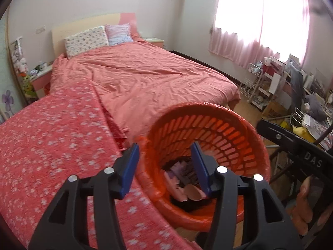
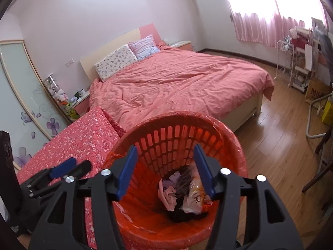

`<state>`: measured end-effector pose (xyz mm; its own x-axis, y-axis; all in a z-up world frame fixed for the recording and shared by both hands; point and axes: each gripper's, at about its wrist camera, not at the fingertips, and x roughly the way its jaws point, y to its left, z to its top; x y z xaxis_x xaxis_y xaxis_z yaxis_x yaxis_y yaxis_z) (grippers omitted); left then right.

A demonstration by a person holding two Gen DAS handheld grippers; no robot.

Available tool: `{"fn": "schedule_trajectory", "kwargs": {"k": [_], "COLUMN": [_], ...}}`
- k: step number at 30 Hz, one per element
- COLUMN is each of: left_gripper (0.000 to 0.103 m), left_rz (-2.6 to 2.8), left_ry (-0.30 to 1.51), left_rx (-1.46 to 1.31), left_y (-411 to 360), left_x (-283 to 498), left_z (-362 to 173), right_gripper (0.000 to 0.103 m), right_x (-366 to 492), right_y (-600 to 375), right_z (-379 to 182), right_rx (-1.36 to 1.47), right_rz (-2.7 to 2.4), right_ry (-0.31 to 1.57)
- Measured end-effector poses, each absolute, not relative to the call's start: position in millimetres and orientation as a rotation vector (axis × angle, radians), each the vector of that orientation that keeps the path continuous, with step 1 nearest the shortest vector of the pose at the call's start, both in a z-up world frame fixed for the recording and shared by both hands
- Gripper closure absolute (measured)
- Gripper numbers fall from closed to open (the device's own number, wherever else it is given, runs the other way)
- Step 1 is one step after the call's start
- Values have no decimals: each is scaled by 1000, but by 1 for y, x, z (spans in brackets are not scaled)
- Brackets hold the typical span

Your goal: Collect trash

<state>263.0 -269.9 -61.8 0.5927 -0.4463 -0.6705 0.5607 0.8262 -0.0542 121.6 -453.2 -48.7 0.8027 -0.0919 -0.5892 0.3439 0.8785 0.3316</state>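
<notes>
An orange slotted basket (image 1: pixel 200 105) (image 2: pixel 177 116) lined with a red plastic bag (image 1: pixel 146 173) (image 2: pixel 236 143) stands beside the floral-covered surface. Crumpled pink paper, wrappers and dark scraps of trash (image 1: pixel 185 187) (image 2: pixel 183 193) lie at its bottom. My left gripper (image 1: pixel 164 145) is open, its fingers straddling the basket's left rim and the bag's edge, without the pads pressing on them. My right gripper (image 2: pixel 165 146) is open above the basket's mouth, with nothing between its fingers. The left gripper (image 2: pixel 68 169) also shows at the lower left of the right wrist view.
A bed with a salmon duvet (image 1: pixel 145 73) (image 2: pixel 177 79) lies behind the basket. A red floral cloth surface (image 1: pixel 52 135) (image 2: pixel 83 141) is on the left. Wood floor (image 2: pixel 281 145) stretches right toward cluttered shelves and boxes (image 1: pixel 291 83) (image 2: pixel 301 62). A hand (image 1: pixel 303 208) holds the right gripper.
</notes>
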Motion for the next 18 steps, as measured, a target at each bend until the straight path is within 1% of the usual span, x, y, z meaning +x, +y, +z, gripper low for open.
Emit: {"fn": "schedule_trajectory", "kwargs": {"k": [3,4,7,10,11,15,18], "left_gripper": [44,41,32,25,23,12,6], "left_rz": [-550,-540,-497,-443,-427,-355,-294], "left_ry": [679,664,602,558,547,501,467], "left_rx": [176,177,179,176,172,146,125], "left_y": [-243,-235,-201,-165,-155,-108,-76], "left_x": [246,240,211,178,168,122,90], "left_z": [-48,-43,-25,-12,-9,1,5], "right_gripper": [40,38,29,26,20,14,6], "right_x": [104,95,70,42,32,-2,-21], "right_y": [-438,-430,-408,-382,-371,-331,-306], "right_z": [-36,-31,-16,-3,0,10,14], "right_rx": [395,380,346,314,305,224,175], "right_rz": [-261,-266,-278,-287,-285,-310,-339], "right_ry": [570,560,525,494,486,446,418]}}
